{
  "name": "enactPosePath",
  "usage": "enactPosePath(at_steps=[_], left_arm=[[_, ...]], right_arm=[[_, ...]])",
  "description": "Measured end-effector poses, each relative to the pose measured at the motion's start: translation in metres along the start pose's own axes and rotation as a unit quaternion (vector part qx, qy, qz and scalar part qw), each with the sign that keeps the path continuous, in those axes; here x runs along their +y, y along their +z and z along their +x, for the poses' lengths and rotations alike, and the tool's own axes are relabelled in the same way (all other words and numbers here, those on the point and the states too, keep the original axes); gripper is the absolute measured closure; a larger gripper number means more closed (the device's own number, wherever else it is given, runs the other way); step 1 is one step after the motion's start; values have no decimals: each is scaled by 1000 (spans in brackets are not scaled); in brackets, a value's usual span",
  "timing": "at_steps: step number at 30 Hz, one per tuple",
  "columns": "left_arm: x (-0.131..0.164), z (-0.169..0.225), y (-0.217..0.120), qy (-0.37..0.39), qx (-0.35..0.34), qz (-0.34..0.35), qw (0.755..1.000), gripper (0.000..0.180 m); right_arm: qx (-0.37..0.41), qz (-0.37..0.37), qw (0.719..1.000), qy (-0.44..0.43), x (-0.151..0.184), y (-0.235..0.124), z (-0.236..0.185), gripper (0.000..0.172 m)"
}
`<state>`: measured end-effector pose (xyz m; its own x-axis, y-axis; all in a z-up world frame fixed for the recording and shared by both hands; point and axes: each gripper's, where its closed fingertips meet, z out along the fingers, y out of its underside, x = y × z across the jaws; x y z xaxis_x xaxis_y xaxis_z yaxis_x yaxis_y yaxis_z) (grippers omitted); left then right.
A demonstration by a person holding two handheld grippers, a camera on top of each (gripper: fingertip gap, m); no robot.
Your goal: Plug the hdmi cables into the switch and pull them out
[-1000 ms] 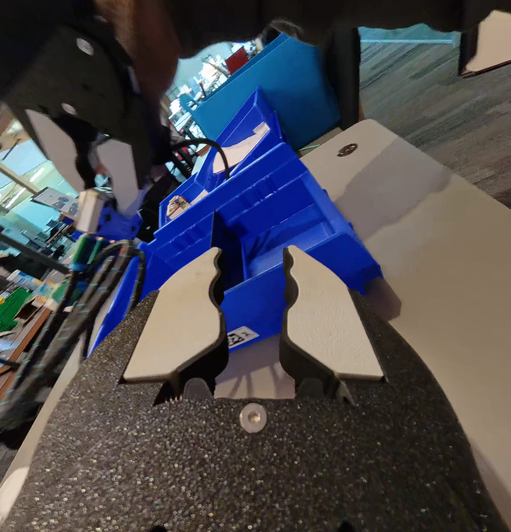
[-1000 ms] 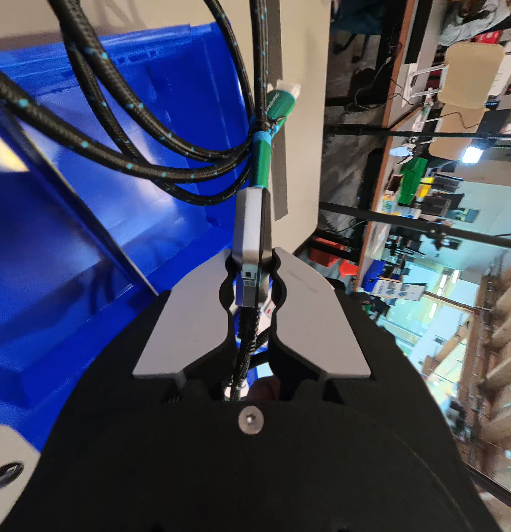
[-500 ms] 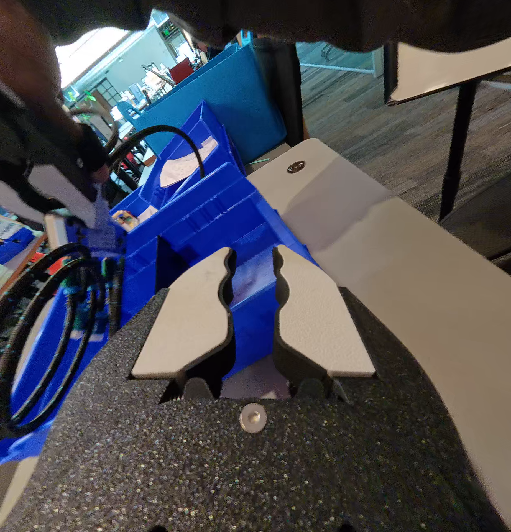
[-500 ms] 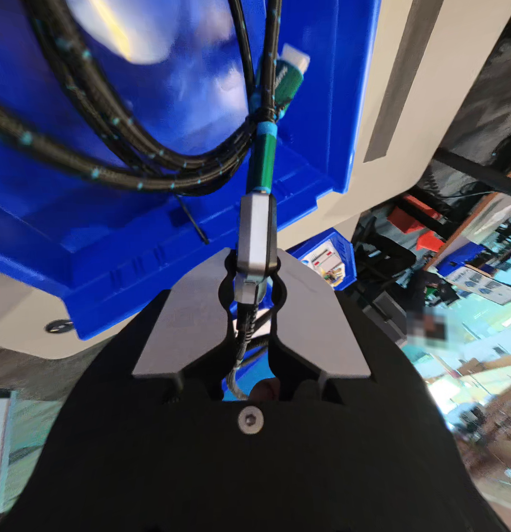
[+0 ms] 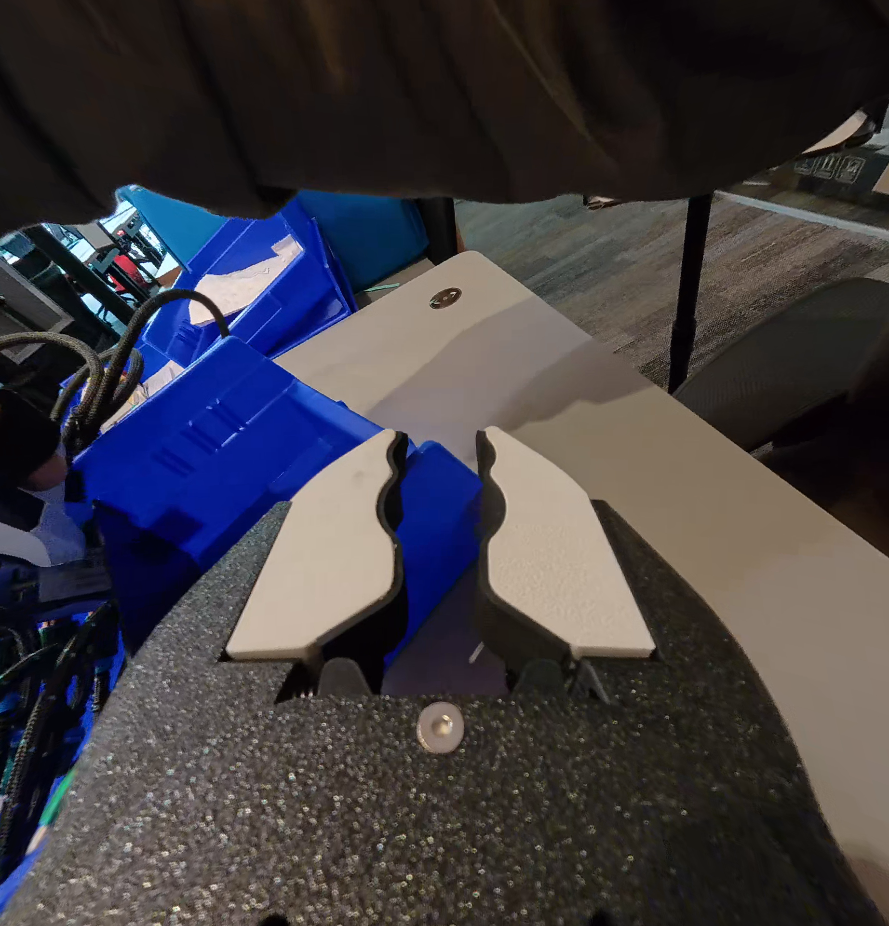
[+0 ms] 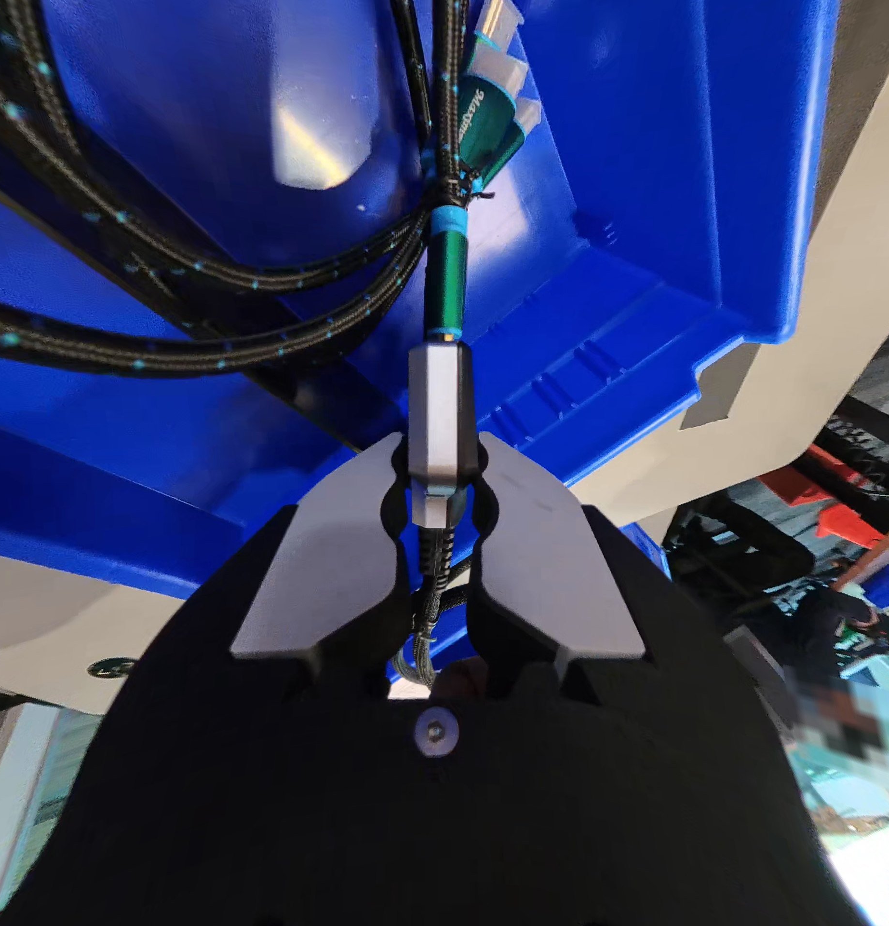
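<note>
- Right gripper (image 6: pixel 440 446): pinching a grey metal adapter block (image 6: pixel 438 416) by its lower half, fingers (image 6: pixel 532 526) pressed on both flanks. A green connector (image 6: pixel 448 285) is plugged into the block's far end; a short braided lead runs back from the block between the fingers.
- Coiled black braided cable (image 6: pixel 192 280) with teal flecks hangs from the green connector, over the open blue bin (image 6: pixel 633 210). A second green plug with a clear cap (image 6: pixel 487 125) lies alongside the bundle.
- Left gripper (image 5: pixel 440 441): fingers spread, nothing pinched. The corner of a blue bin (image 5: pixel 432 506) shows between them, seemingly beneath the fingers; I judge no pad is pressing on it.
- Risk: the grip covers only part of the block, so the weight of the coil could lever it and let it pivot or slip.
- Risk: the plug joint carries the coil; a tug or a loop snagging on the bin rim could pull the connector out.
- Risk: the left gripper sits just over the bin corner and could knock it if lowered.
- Pose: right gripper points down at the bin interior, view rolled so the grey worktop (image 6: pixel 833 280) sits at right. Left gripper is aimed low along the worktop (image 5: pixel 633 476), under a dark garment (image 5: pixel 432 90), with more blue bins (image 5: pixel 262 300) beyond.
</note>
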<state>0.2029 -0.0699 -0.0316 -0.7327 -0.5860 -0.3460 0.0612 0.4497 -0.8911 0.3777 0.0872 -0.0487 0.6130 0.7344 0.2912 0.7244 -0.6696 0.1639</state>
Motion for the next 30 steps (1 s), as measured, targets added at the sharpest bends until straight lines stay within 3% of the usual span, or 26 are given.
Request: enactPosePath(at_steps=[6,9,12,14,17,20,23,30], left_arm=[[0,1,-3,-7,4,2,1000,149],[-6,-5,-19,-18,-27,32,999,145],[-13,-15,-51,-41,-67,68,995,144],[-4,-19,-75,-47,-99,52,993,142],[32,-18,-115,-64,-139,1,988,141],[72,-15,-155,-101,-173,-50,978,140],[91,-14,-188,-130,-199,-65,969,140],[108,-12,-216,-151,-223,-85,959,140]], right_arm=[[-7,9,1000,7,0,2,2,149],[68,28,997,3,2,-10,14,128],[125,110,984,66,2,-48,20,124],[131,180,968,111,2,-76,5,124],[61,255,958,112,0,-89,-68,123],[-7,248,968,49,8,-63,-153,113],[-27,216,976,33,12,-24,-193,104],[22,142,988,54,2,16,-194,121]])
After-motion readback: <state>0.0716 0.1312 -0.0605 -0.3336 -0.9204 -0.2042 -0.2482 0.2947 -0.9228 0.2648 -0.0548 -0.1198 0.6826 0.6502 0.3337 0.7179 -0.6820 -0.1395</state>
